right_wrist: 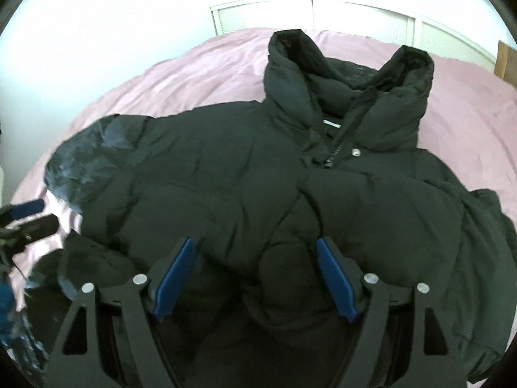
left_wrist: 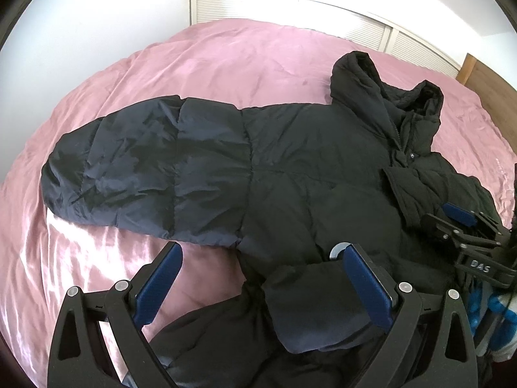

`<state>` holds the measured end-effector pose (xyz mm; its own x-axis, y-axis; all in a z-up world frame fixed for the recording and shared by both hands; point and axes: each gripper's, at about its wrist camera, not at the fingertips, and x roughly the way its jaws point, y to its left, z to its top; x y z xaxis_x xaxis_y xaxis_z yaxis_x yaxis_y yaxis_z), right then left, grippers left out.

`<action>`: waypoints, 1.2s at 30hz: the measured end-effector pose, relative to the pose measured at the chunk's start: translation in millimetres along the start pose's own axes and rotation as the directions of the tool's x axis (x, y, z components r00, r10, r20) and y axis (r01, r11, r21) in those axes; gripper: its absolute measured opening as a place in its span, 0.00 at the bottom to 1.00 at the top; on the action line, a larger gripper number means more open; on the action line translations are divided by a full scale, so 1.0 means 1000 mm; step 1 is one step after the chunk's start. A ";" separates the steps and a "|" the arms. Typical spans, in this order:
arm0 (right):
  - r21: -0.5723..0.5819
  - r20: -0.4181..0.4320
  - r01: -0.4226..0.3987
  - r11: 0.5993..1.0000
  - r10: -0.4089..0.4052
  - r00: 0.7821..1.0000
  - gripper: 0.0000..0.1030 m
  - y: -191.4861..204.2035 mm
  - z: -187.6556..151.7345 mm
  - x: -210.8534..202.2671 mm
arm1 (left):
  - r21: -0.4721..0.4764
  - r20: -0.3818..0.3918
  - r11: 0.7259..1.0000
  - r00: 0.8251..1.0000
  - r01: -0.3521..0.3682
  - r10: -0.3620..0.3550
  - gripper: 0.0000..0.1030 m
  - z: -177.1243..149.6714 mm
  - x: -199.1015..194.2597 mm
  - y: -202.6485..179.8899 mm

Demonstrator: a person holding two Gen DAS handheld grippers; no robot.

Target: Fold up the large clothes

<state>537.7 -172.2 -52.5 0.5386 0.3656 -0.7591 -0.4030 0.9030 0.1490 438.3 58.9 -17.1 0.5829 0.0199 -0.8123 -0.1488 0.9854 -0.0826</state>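
A: Where does the black puffer jacket (left_wrist: pixel 290 168) lie?
B: On the pink bed (left_wrist: pixel 226 61); its spread sleeve (left_wrist: pixel 135 161) runs long, ahead-left of the released left claw (left_wrist: pixel 258 278), the nearer one.
A: And the right claw (right_wrist: pixel 255 274)?
B: Released over the chest.

A bed (left_wrist: pixel 226 64) under a pink, satin-like cover (right_wrist: pixel 181 74) is carrying the load; the cover is wrinkling and catching glare toward 8 o'clock in the left wrist view. A black hooded puffer jacket (left_wrist: pixel 290 174) is lying directly on it, front up. Its hood (left_wrist: pixel 387 90) is pointing toward 1 o'clock, and one sleeve (left_wrist: pixel 129 161) is stretching out flat toward 9 o'clock.
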 end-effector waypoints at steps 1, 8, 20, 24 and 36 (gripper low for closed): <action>0.003 0.001 -0.015 1.000 0.015 1.000 0.76 0.001 0.001 -0.002 | -0.003 -0.001 1.000 1.000 -0.001 0.001 0.96 0.000 0.001 0.001; -0.009 0.041 -0.111 0.994 0.111 0.993 0.76 0.012 0.010 -0.026 | -0.008 -0.008 1.000 1.000 -0.010 0.010 0.96 0.001 0.006 0.001; 0.103 0.123 0.193 0.976 -0.205 0.971 0.76 -0.079 0.009 -0.096 | 0.045 -0.030 0.999 0.999 0.026 -0.025 0.96 0.004 0.021 -0.040; 0.149 0.093 0.255 0.955 -0.270 0.958 0.76 -0.118 0.002 -0.093 | 0.083 -0.040 0.995 0.998 0.047 -0.043 0.96 0.007 0.027 -0.068; 0.179 0.027 0.206 0.962 -0.214 0.976 0.76 -0.148 -0.034 -0.054 | 0.250 -0.057 0.950 0.982 0.188 -0.180 0.81 0.035 0.052 -0.184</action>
<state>543.3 -333.3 -55.4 0.6320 0.1697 -0.7561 -0.1443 0.9844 0.1004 523.8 -115.8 -24.0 0.5540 -0.1672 -0.8156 0.1685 0.9819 -0.0869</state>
